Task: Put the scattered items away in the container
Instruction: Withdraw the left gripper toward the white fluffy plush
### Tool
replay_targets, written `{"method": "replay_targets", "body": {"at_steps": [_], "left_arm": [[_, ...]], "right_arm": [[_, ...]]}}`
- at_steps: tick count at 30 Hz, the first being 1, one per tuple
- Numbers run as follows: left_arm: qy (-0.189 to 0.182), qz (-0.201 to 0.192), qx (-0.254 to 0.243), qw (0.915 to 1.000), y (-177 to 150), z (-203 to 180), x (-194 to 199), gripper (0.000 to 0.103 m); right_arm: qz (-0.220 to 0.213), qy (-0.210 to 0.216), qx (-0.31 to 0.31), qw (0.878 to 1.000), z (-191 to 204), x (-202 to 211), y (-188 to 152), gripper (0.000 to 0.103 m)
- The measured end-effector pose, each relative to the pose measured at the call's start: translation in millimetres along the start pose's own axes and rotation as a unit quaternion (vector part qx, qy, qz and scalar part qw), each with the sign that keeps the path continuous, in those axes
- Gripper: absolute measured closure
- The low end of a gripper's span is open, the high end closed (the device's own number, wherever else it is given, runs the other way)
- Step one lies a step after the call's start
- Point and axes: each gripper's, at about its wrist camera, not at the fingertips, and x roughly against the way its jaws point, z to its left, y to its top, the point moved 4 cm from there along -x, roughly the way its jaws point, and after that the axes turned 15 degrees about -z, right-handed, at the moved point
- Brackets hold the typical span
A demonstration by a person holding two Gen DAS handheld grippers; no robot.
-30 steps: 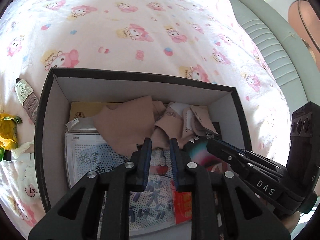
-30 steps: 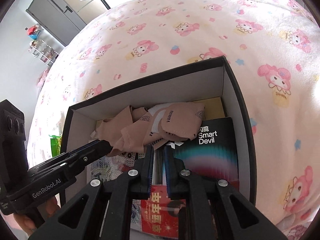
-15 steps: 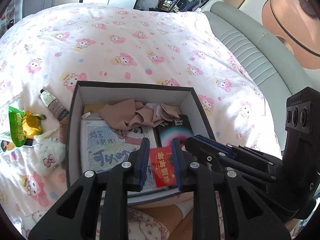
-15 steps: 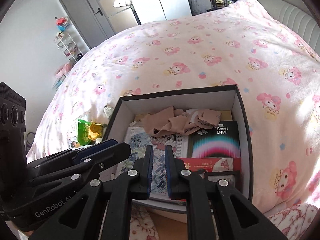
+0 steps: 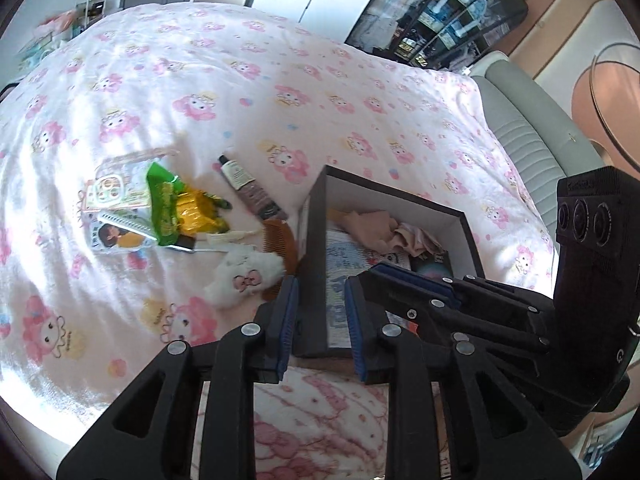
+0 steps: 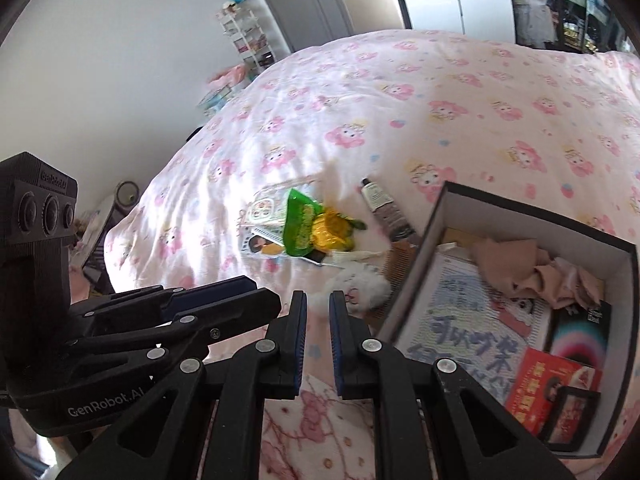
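Pink cartoon-print bedspread is carrying the black box, part-filled, with a white plush toy, comb and tube lying just left of it. Both grippers are now backing off the box toward that pile: left gripper empty, jaws opening; right gripper empty, nearly closed.

"GenRobot.AI" printed white on side of left gripper, readable in right wrist view. Same brand repeated on top edge of its camera block, harder to make out. Big blue handwritten-style Chinese characters on sheet in box, too blurry to read. Gold characters on red packet, also unreadable. Small white lettering on black booklet, not legible.
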Motion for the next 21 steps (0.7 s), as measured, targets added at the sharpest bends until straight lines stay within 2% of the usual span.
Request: {"method": "replay_targets", "body": {"at_steps": [5, 9, 13, 19, 21], "left_arm": [[0.014, 0.021, 0.045, 0.9987, -5.7, 50.9, -12.8, 0.078], [0.019, 0.054, 0.067, 0.9961, -14.1, 85.3, -37.9, 0.076], [0.019, 0.093, 0.082, 0.9921, -20.4, 114.1, -69.2, 0.073], [-0.004, 0.132, 0.098, 0.9864, -34.0, 130.0, -99.3, 0.073], [-0.009, 0.145, 0.098, 0.9846, -39.6, 131.9, -108.2, 0.069]], "right_arm": [[0.049, -0.003, 0.01, 0.999, 6.3, -52.8, -4.9, 0.094], [0.091, -0.042, 0.012, 0.995, -10.0, -90.2, -11.6, 0.094], [0.128, -0.036, -0.01, 0.991, -21.4, -113.9, -22.7, 0.094], [0.15, -0.055, -0.002, 0.987, -30.6, -139.5, -25.3, 0.094], [0.153, -0.054, 0.004, 0.987, -30.0, -144.1, -26.2, 0.094]]}}
